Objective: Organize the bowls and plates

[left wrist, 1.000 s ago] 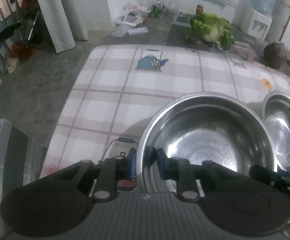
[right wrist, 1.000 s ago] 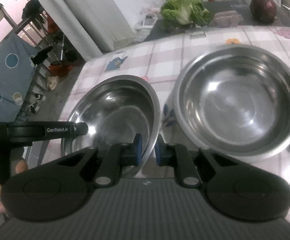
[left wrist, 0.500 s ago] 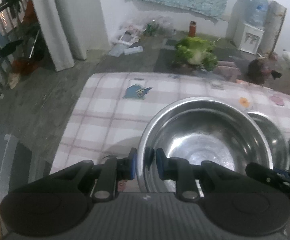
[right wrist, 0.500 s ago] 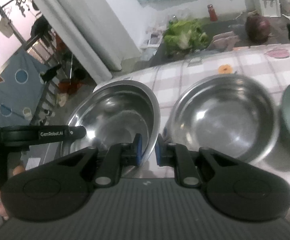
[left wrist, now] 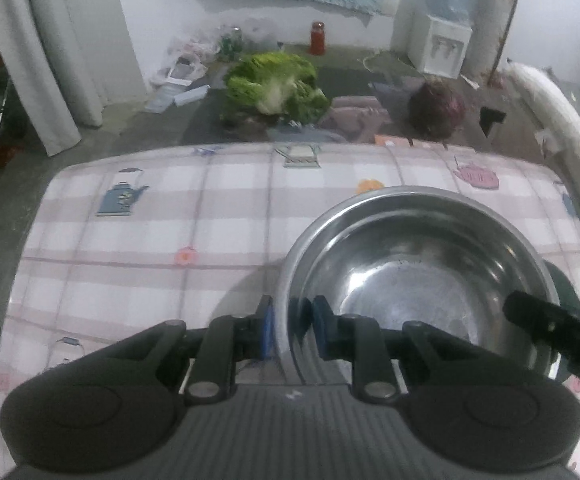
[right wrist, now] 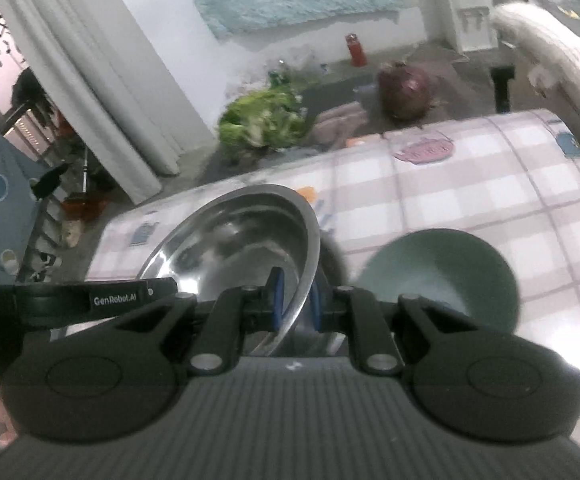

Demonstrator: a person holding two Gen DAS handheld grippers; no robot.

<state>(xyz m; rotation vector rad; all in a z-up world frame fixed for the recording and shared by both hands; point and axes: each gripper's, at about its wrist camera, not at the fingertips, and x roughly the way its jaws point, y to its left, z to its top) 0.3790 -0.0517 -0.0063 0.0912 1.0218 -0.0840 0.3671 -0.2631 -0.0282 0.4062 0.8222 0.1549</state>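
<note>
A: Left gripper (left wrist: 291, 332) — how did the jaws stand?
B: Narrow, clamped on the near-left rim of the steel bowl (left wrist: 417, 280), one blue pad outside the wall, one inside.

A: And the right gripper (right wrist: 294, 304)?
B: Same bowl (right wrist: 242, 248), jaws nearly closed on its right rim. In the right wrist view the bowl sat tilted, at 11 o'clock from the pads.

A: Where was the bowl over the desk (left wrist: 150, 248)?
B: Above the checked cloth, toward 3 o'clock in the left wrist view, with a dark shadow under its left side. Whether it touched the cloth, I could not tell.

A: Anything else nearby?
B: A green bowl (right wrist: 437, 276) stood on the cloth at 2 o'clock of the right jaws, close beside the steel one. Beyond the desk's far edge, at 12 o'clock, lay a leafy cabbage (left wrist: 276, 88).
</note>
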